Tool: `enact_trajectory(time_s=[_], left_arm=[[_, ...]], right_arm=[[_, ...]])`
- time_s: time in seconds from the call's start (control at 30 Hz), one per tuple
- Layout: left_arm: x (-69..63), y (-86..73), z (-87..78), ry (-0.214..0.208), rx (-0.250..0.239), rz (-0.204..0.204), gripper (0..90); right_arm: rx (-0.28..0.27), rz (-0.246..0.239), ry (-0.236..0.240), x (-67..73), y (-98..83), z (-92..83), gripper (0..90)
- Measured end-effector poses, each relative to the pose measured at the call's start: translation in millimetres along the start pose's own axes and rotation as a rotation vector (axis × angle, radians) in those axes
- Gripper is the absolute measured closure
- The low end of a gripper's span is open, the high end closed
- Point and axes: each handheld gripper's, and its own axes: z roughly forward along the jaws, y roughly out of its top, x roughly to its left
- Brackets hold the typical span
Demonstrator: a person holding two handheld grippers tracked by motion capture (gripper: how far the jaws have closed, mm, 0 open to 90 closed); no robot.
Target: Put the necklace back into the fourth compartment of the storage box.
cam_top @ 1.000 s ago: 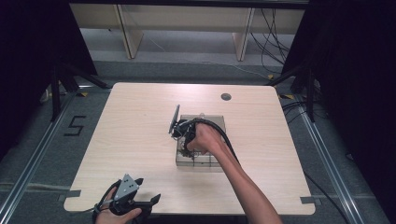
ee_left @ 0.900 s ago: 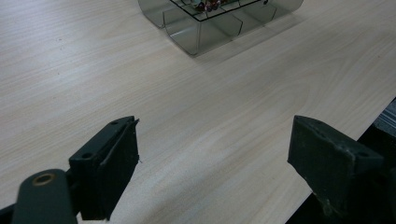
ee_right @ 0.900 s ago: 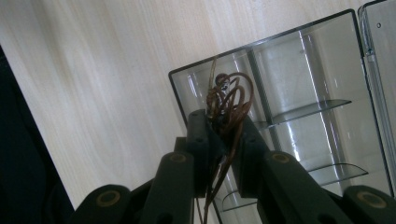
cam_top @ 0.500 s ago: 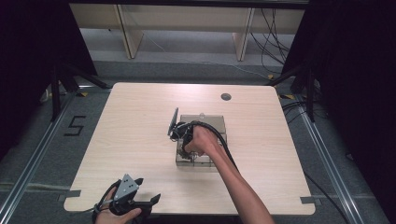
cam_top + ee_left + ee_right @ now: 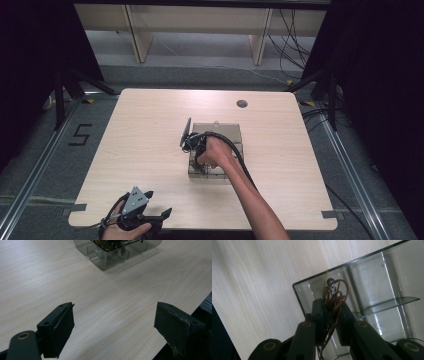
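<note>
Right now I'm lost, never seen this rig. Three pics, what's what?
There is no robot: a person holds a two-jaw tool in each hand at a wooden table. The high view looks down from above the person's side. The other two come from cameras riding on each tool, looking along its black jaws.

On the table sits a clear plastic box divided into compartments. The right tool is over the box; in its own view its jaws are closed on a tangle of thin brown cord, held above a corner compartment. The left tool waits near the table's near edge, jaws wide apart and empty, with the box ahead of it.
</note>
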Motion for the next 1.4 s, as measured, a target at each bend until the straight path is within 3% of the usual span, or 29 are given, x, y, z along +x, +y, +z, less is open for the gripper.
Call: enact_trajectory(time_s=[0.1,0.4,0.47,0.57,0.67,0.77,0.83,1.0,1.07,1.27,1.4], left_arm=[[0.4,-0.4,0.1,-0.001,0.008,-0.003,15.7],[0.4,-0.4,0.2,-0.002,0.008,-0.006,15.7],[0.4,-0.4,0.1,-0.002,0.010,-0.003,15.7],[0.5,-0.4,0.0,-0.003,0.009,-0.003,15.6],[0.5,-0.5,0.2,-0.002,0.010,-0.003,15.7],[0.4,-0.5,0.2,-0.003,0.011,-0.003,15.6],[0.1,-0.6,0.5,-0.004,0.011,-0.006,15.6],[1.2,-0.3,0.4,-0.004,0.010,0.016,15.7],[0.2,-0.8,0.7,0.000,0.013,-0.008,15.6],[0.0,-0.9,0.8,0.002,0.014,-0.009,15.6],[0.6,-1.0,0.9,0.000,0.015,-0.008,15.7]], right_arm=[[-0.003,0.026,0.011,-0.8,-2.1,4.2,79.0],[-0.024,0.021,0.036,-3.2,-2.7,11.3,78.4],[-0.018,0.043,0.033,-2.8,-2.6,10.8,76.2],[-0.039,0.032,0.030,-4.1,-2.2,10.6,71.5],[-0.039,0.044,0.021,-4.4,-2.6,8.3,68.8],[-0.081,0.051,0.024,-6.6,-4.3,4.0,64.5],[-0.069,0.071,0.005,-5.6,-5.1,-3.4,62.4],[-0.116,0.076,-0.004,-8.2,-13.6,-16.8,58.1],[-0.131,0.077,-0.007,-8.0,-15.1,-18.0,57.8],[-0.139,0.102,-0.009,-5.5,-20.4,-28.3,55.9],[-0.149,0.074,-0.011,-4.9,-24.4,-31.4,54.7]])
